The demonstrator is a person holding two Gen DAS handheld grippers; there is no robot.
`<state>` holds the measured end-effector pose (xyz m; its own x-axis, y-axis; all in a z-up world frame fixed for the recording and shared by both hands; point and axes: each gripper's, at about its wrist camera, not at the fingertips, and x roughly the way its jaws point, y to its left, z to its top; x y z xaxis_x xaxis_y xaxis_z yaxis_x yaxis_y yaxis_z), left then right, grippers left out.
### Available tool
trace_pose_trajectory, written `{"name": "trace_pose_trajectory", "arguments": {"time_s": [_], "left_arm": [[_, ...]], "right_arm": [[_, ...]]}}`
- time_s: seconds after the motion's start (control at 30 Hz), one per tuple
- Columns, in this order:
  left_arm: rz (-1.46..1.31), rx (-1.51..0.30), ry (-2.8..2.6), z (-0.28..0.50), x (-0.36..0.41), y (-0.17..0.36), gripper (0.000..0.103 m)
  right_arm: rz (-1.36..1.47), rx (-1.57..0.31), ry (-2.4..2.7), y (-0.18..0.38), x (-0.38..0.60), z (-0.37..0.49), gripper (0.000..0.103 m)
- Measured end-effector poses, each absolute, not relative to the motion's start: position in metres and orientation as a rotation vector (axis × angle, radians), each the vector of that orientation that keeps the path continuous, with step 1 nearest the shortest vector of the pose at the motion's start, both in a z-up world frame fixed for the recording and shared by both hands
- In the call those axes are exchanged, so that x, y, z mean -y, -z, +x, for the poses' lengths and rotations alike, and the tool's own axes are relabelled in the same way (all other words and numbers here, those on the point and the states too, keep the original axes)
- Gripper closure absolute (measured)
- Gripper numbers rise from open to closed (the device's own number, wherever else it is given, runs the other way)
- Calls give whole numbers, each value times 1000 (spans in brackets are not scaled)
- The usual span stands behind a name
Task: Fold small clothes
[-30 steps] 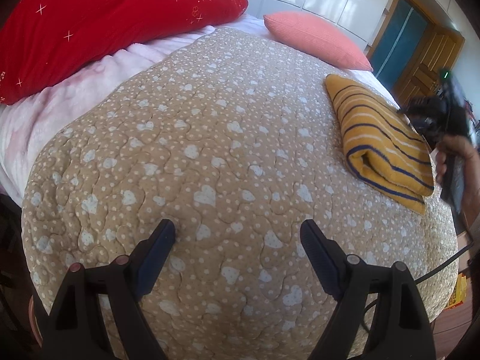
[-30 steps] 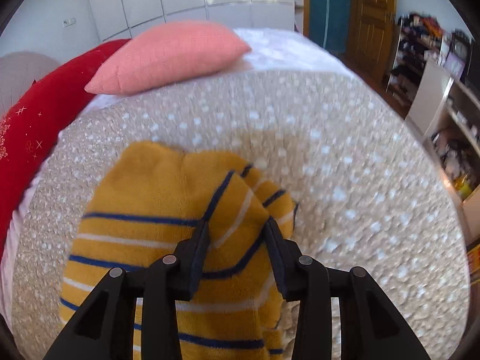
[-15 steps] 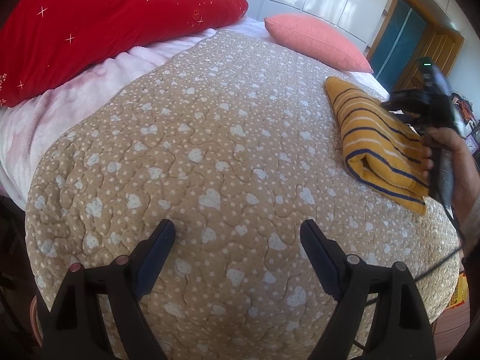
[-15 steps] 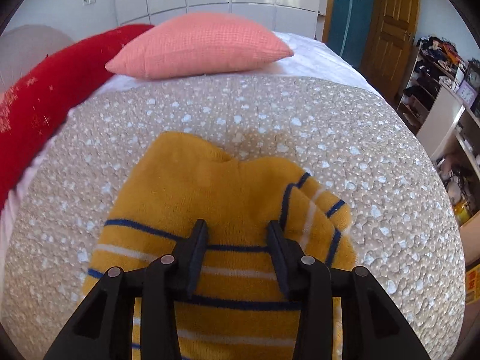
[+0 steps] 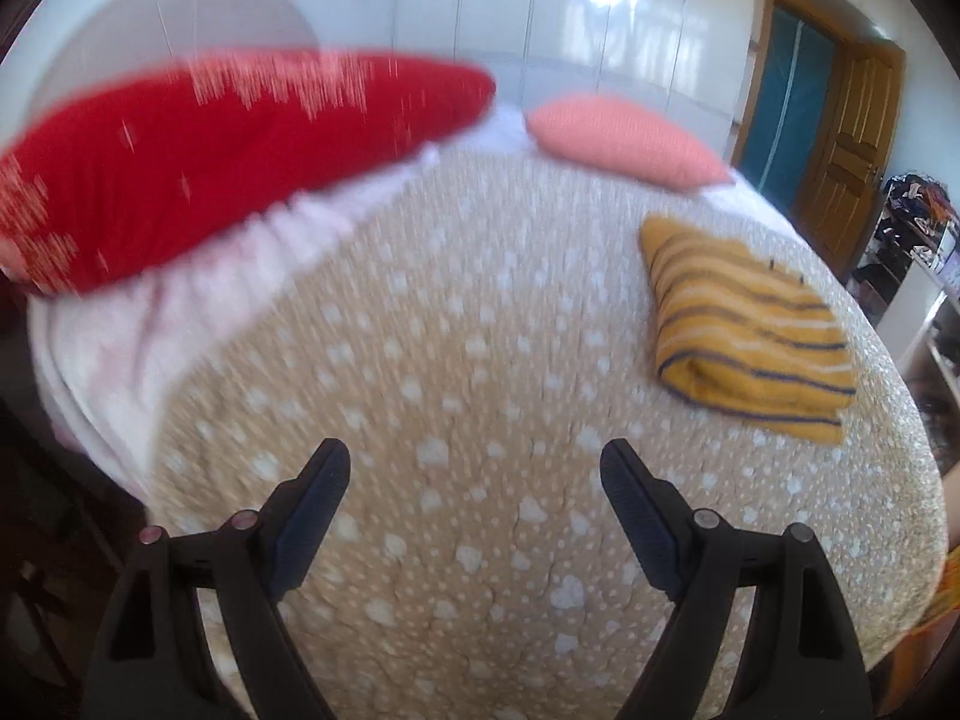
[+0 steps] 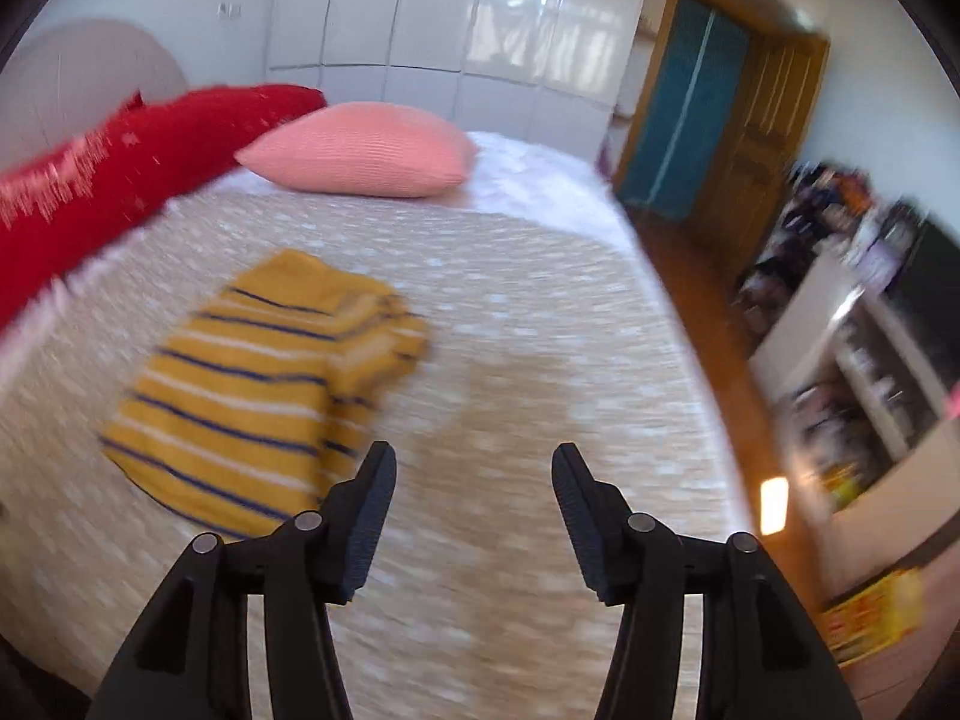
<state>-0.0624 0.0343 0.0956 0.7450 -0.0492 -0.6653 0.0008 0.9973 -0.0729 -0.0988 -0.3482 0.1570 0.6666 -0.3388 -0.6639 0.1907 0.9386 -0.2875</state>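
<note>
A folded mustard-yellow garment with navy and white stripes lies on the beige heart-print quilt, toward the bed's right side. In the right wrist view the same garment lies to the left of and beyond my right gripper. That gripper's jaws are opening and nothing is between them; they hang over bare quilt. My left gripper stands open over the quilt's near part, well left of the garment, holding nothing. Both views are blurred by motion.
A long red pillow and a pink cushion lie at the head of the bed. White wardrobe doors stand behind. Right of the bed are wooden floor, a wooden door and cluttered white shelves.
My right gripper has let go of the striped garment, pulled back to the right and spread its jaws. My left gripper has lifted and tilted up; more wall shows.
</note>
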Motion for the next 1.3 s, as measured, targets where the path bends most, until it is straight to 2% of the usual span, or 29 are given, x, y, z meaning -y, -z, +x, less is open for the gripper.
{"name": "trace_pose_trajectory", "arguments": {"time_s": [0.1,0.3,0.47,0.63,0.9,1.03,1.3], "left_arm": [[-70,-581,17,-87,-29,-126,1],[-131,-384,24,-124,-26,-166,0],[-34,-510,59,-114,-6,-178,0],[33,-594,119,-117,14,-168,0],[104,-765,167,-114,42,-124,0],[134,-771,186,-126,50,-114,0],[197,-751,150,-136,61,-108,0]], "right_arm": [[-317,-758,424,-156,357,-140,34],[-239,-755,327,-118,320,-206,29],[-78,-757,234,-94,290,-225,29],[184,-752,210,-84,290,-227,26],[207,-771,291,-75,269,-217,24],[254,-785,303,-75,263,-220,23],[113,-761,323,-77,237,-218,22]]}}
